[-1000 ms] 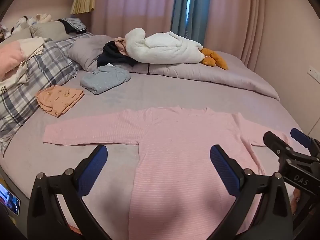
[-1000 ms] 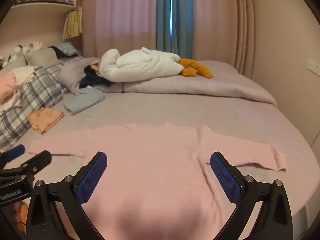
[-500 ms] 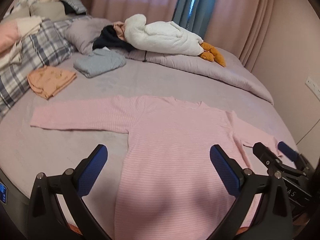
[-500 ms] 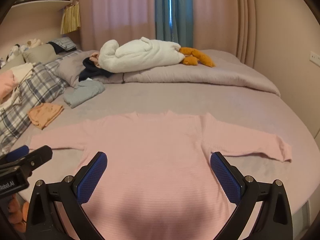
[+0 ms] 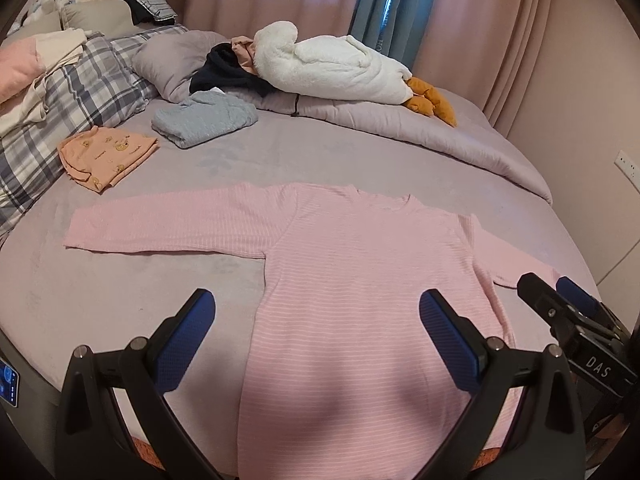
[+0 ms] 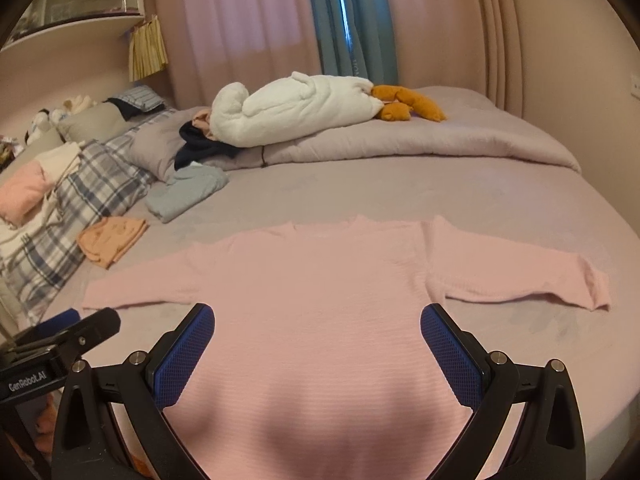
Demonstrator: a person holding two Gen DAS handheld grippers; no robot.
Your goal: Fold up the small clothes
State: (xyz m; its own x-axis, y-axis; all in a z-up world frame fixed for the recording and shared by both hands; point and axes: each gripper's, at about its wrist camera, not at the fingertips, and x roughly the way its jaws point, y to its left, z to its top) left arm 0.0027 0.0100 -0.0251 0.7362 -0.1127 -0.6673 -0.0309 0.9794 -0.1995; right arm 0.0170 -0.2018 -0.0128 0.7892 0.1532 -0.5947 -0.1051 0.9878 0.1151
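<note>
Bedroom with pink walls [image 6: 568, 40]. Wide bed [image 5: 360, 160] under a mauve sheet, filling most of both views. Pink curtains [image 6: 240, 20] along the far side, split by a teal curtain [image 6: 348, 16] with a thin strip of daylight. Curved white shelf [image 6: 72, 32] high at left, above plaid bedding [image 5: 88, 92] and grey pillows. Wall socket [image 5: 626, 164] at right. Dim, rosy light throughout.

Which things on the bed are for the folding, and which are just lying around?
For the folding: pink top, spread flat; left gripper and right gripper, both open.

Lying around: goose plush, plaid bedding, grey pillow.
</note>
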